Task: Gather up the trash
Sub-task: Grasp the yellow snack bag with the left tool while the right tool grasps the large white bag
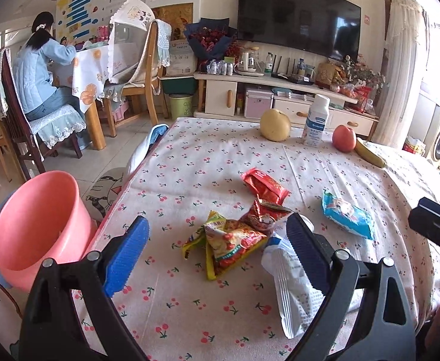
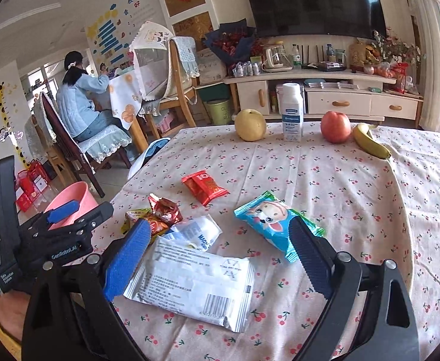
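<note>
Several empty snack wrappers lie on the cherry-print tablecloth (image 1: 220,162). A yellow-red wrapper (image 1: 232,246) sits between the fingers of my open left gripper (image 1: 217,240). A crumpled red wrapper (image 1: 262,213) and a flat red wrapper (image 1: 265,185) lie just beyond it. A white wrapper (image 1: 289,282) lies by my left gripper's right finger. A blue wrapper (image 1: 347,218) lies to the right. My right gripper (image 2: 220,246) is open over the white wrapper (image 2: 196,282), with the blue wrapper (image 2: 274,219) at its right finger. A pink bin (image 1: 36,225) stands beside the table's left edge.
A pear (image 1: 275,124), a white bottle (image 1: 316,120), an apple (image 1: 343,138) and a banana (image 1: 370,153) stand along the table's far edge. Beyond are a TV cabinet (image 1: 220,93), a person seated at a dining table (image 1: 41,66) and a green bin (image 1: 181,106).
</note>
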The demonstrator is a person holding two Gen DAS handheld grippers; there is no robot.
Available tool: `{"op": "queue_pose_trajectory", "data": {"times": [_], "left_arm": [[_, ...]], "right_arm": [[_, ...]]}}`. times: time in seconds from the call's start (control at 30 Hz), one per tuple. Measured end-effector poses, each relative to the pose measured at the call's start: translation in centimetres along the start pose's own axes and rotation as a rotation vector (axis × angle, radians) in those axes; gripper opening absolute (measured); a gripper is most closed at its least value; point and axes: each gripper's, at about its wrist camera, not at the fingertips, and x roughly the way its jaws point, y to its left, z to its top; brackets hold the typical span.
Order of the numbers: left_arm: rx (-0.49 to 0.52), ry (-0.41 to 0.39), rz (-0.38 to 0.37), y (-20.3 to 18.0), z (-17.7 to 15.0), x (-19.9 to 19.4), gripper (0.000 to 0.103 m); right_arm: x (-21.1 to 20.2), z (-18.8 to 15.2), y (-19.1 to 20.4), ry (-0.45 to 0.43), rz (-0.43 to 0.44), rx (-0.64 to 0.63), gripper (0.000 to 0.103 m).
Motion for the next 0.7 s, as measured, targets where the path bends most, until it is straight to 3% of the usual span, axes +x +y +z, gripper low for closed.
{"op": "queue_pose_trajectory", "data": {"times": [0.23,0.47,0.7], "left_arm": [[0.008,0.065,-0.086,-2.0,-0.7,1.4,0.093],[0.002,0.071,-0.059,-2.1,-0.7,2.7,0.093],[-0.095,0.165,-0.073,-0.7,-1.7,5.5,0.093]], "right_arm": [[0.5,0.7,-3.3,0.019,-0.027,0.046,0.092],[2.1,1.3,-6.8,0.08,-0.046,0.114,0.092],[4.5,0.5,-6.5,0.191,0.064,0.135,0.092]]}}
